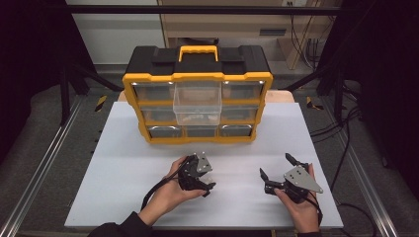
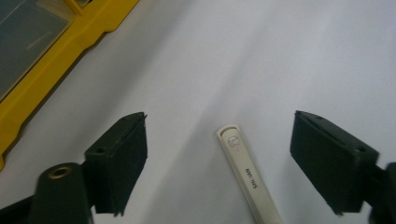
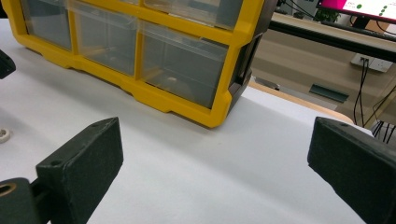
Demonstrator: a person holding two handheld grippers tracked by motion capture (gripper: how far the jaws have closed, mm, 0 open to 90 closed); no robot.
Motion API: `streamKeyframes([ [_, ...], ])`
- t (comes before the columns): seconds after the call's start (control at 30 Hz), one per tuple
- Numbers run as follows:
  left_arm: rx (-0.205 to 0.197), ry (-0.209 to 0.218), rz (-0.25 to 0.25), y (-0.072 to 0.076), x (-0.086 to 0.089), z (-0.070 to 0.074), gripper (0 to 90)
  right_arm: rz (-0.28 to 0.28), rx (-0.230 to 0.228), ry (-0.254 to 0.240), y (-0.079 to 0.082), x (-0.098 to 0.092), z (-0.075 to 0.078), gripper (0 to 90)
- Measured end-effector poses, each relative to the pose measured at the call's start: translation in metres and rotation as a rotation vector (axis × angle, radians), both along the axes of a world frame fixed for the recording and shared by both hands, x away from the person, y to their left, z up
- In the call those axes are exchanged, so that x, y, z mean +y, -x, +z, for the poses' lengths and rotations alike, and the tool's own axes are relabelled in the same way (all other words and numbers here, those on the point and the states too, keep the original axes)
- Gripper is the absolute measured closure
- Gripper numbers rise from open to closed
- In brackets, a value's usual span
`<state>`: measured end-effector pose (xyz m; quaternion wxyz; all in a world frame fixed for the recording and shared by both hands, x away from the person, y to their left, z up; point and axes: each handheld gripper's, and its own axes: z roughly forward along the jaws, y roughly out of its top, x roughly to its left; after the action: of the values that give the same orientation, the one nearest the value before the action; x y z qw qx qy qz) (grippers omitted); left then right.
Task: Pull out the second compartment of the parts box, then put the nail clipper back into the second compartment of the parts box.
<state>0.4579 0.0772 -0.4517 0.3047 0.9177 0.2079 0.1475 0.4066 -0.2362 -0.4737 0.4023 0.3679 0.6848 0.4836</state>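
Black pads of the left claw (image 2: 219,163) stood wide around a slim cream plastic stick (image 2: 247,177) flat on the white table (image 2: 280,56), not touching. I'd centre it, then squeeze gently. Right claw (image 3: 215,172) was open, empty.

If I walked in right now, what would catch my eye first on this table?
Probably the yellow-and-black drawer cabinet at the far side of the white table, with one clear drawer pulled out of its top row. Nearer the person, the open left gripper straddles a slim cream-coloured stick lying flat on the table.
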Motion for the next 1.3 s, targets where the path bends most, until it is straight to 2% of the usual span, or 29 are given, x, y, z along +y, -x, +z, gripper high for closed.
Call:
streamKeyframes([
  [0.1,0.013,-0.017,0.018,-0.002,0.001,-0.001,26.8,0.000,0.002,-0.003,0.000,0.000,0.000,3.5],
  [0.33,0.045,-0.020,0.023,-0.002,0.002,-0.002,30.8,-0.001,0.001,-0.002,0.000,0.000,0.000,3.6],
  [0.67,0.057,-0.014,0.029,-0.002,0.003,-0.001,41.1,0.000,0.002,0.000,0.000,0.000,0.000,3.6],
  [0.83,0.081,-0.033,0.042,-0.003,0.003,-0.003,41.6,-0.002,0.004,-0.001,0.000,-0.001,0.000,3.7],
  [1.1,0.119,-0.048,0.041,0.006,0.001,-0.005,47.6,0.002,0.004,-0.001,0.000,0.000,0.000,3.7],
  [1.3,0.117,-0.060,0.058,0.013,0.003,-0.010,50.5,-0.002,0.001,-0.002,0.000,0.000,0.001,3.7],
])
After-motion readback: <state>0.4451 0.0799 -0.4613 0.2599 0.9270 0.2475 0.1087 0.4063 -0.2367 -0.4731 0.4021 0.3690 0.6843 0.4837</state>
